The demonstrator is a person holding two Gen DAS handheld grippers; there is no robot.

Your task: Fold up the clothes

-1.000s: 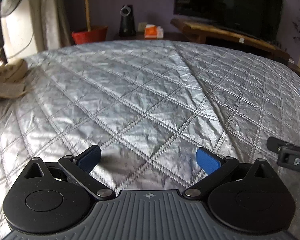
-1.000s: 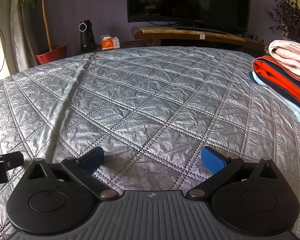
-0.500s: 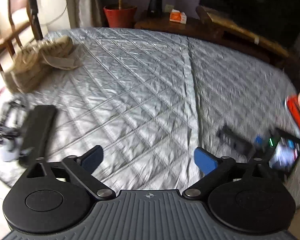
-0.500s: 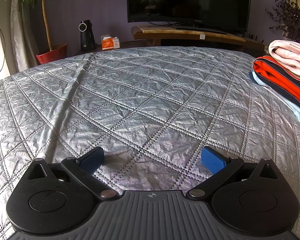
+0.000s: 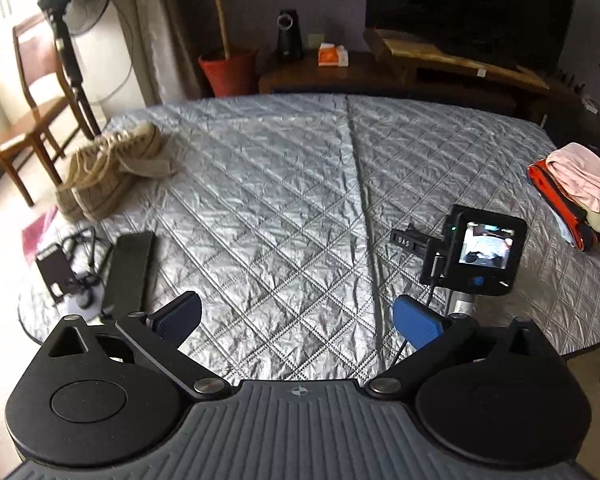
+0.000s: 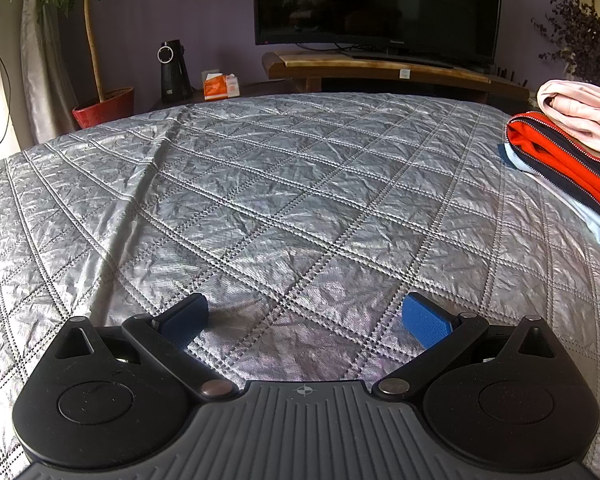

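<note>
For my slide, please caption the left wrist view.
Open left tongs above a quilted bed, beige knitwear unfolded, folded stack aside.

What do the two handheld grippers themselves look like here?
Both match: the left gripper and right gripper each have a ribbed grey body with a small crosshair mark, two round black discs, black linkage arms with metal pivots, and blue textured pads on the fingers.

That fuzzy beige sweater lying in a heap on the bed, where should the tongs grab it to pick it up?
Probably by the loose flap of the beige sweater that spills flat onto the silver quilt, coming from the middle of the bed. The rest is bunched in thick ribbed rolls near the bed's edge, too bulky to pinch. The left tongs are open and look nearest.
</note>
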